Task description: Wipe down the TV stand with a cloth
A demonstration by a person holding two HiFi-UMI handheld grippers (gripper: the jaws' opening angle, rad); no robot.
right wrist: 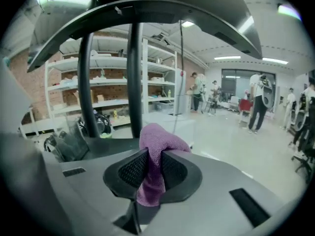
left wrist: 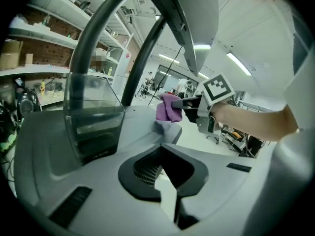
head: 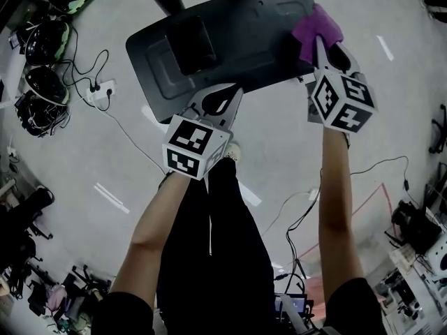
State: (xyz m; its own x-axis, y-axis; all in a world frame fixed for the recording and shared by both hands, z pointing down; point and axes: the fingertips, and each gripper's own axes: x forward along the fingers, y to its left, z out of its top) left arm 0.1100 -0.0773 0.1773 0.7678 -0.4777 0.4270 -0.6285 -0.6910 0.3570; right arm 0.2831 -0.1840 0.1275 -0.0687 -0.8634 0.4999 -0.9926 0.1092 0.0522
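Head view: the TV stand [head: 230, 40] has its dark base plate on the floor [head: 105, 138], in front of the person's feet. The right tool [head: 325, 53] pinches a purple cloth [head: 316, 28] and holds it on the far right corner of the base. The left tool [head: 222, 98] is over the near edge of the base, well apart from the cloth. I see no wet trace or dust line on the plate, so I cannot tell which part is already wiped. I judge the wiping is under way at this corner, and the middle, the left side and the posts are probably still to do.

Left gripper view: the left tool [left wrist: 167, 170] has its jaws a little spread, with nothing between them. Farther away, the right tool [left wrist: 189, 103] presses the cloth [left wrist: 170, 107] on the edge of the base [left wrist: 140, 119].

Right gripper view: the right tool [right wrist: 155, 171] is pressed together on the cloth [right wrist: 156, 146], which hangs out on both sides of the jaws. A post of the stand [right wrist: 134, 82] rises just behind it.

Writing: none can be read. The cubes carry only square black-and-white patterns, and the things on the far shelves [right wrist: 108, 87] are too small.
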